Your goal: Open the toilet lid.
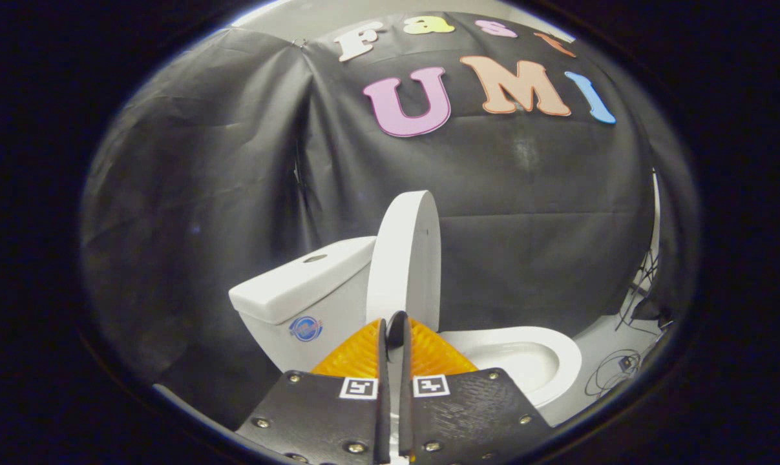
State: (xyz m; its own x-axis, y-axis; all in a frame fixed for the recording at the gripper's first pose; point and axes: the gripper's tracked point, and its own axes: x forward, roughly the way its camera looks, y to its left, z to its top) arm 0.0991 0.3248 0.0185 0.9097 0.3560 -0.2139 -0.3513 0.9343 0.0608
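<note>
Nearest the camera is the tool (394, 332), its two fingers (364, 352) drawn almost together with only a thin slit between them. They hold nothing; through the slit shows a sliver of the white lid beyond. Each finger carries a small square marker near its base and a ribbed pad toward its tip.

Just ahead of the fingertips stands the toilet lid (406, 258), raised fully upright and seen nearly edge-on, so that it reads as a tall, narrow white oval. The tips sit in front of its lower edge; whether they touch it cannot be told from here. Behind the lid and to the left of the tool is the cistern (299, 287), white, with a round flush button on its flat top and a small round sticker on its front face. The lid leans back against or close to the cistern.

To the right of the fingers, below the lid, the toilet bowl (545, 361) lies uncovered, its white rim curving round an open hollow.

Further right, beyond the bowl, a few thin cables (612, 374) trail across the pale floor (606, 339). A black cloth wall (202, 213) hangs behind everything.
</note>
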